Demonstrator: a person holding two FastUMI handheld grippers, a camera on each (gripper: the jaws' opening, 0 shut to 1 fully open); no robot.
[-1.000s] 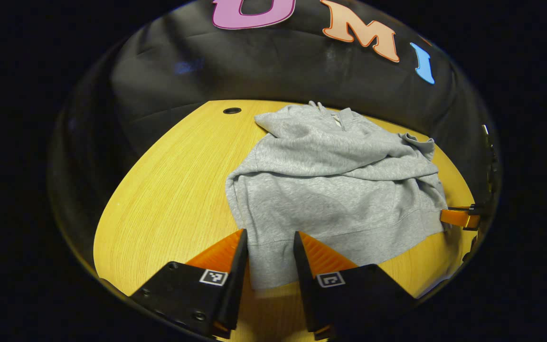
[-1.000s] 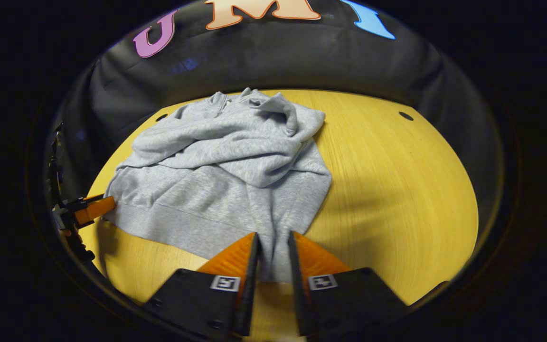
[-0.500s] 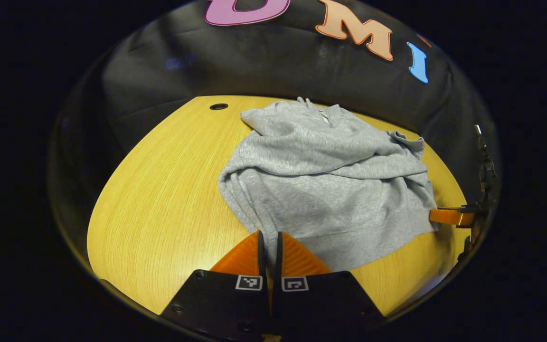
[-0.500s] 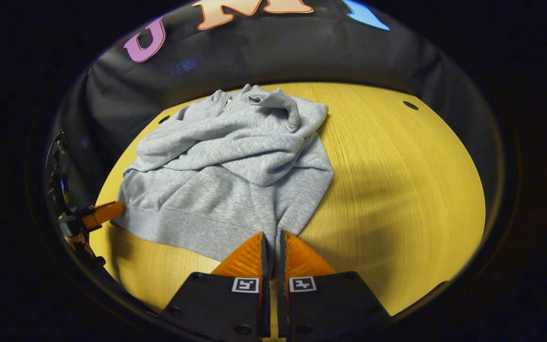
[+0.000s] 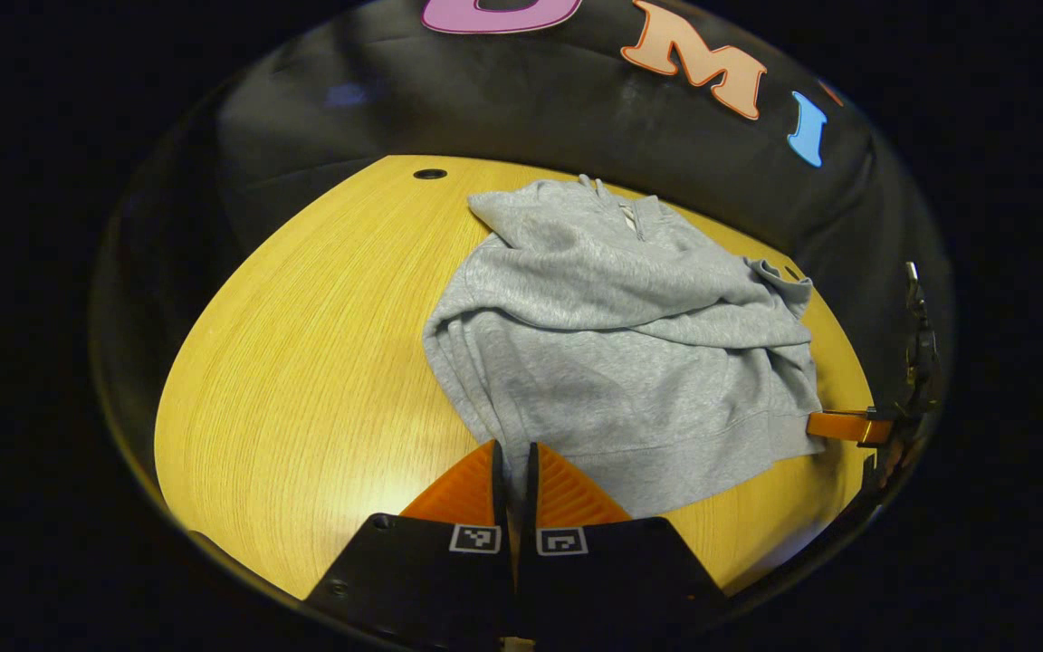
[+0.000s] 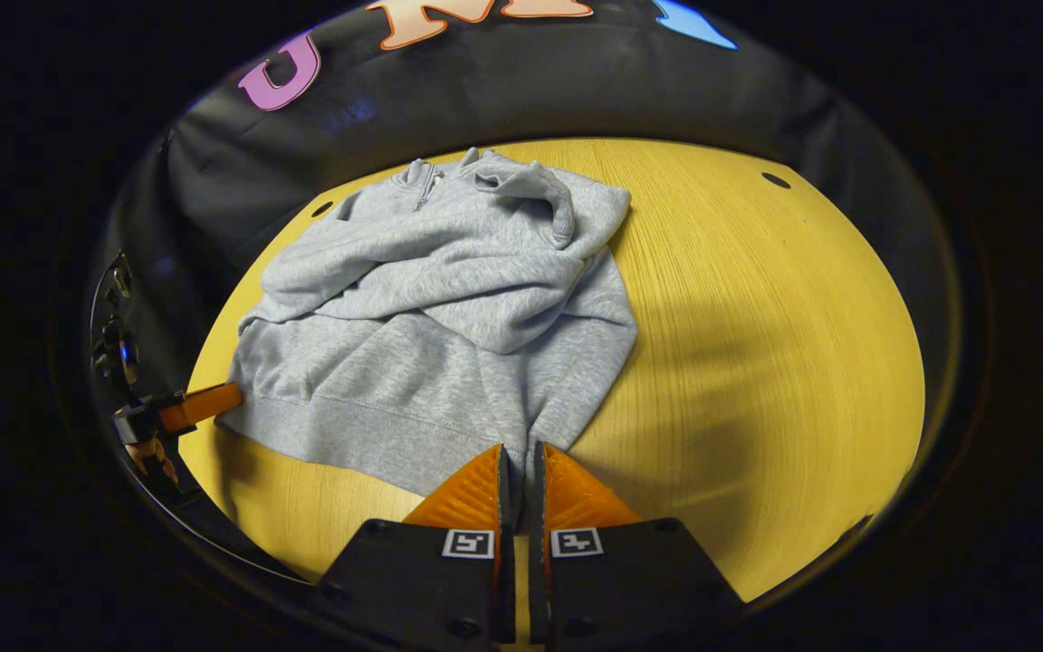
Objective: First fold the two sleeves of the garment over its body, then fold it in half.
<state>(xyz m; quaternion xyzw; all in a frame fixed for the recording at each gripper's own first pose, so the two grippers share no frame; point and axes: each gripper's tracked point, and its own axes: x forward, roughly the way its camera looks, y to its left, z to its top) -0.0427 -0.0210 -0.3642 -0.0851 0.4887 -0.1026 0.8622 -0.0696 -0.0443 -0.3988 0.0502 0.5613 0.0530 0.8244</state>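
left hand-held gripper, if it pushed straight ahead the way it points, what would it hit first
Likely more of the grey sweatshirt: the left hand-held gripper is already shut on its hem, and the folded body lies directly ahead.

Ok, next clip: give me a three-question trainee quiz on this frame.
1. True or false: both sleeves already lie across the body of the grey sweatshirt.
2. What does the left gripper pinch? A) the collar B) the bottom hem C) a cuff
3. What surface does the sweatshirt lie on?

Key: 1. True. 2. B; the right gripper is shut on the hem too, at the other corner. 3. The wooden table.
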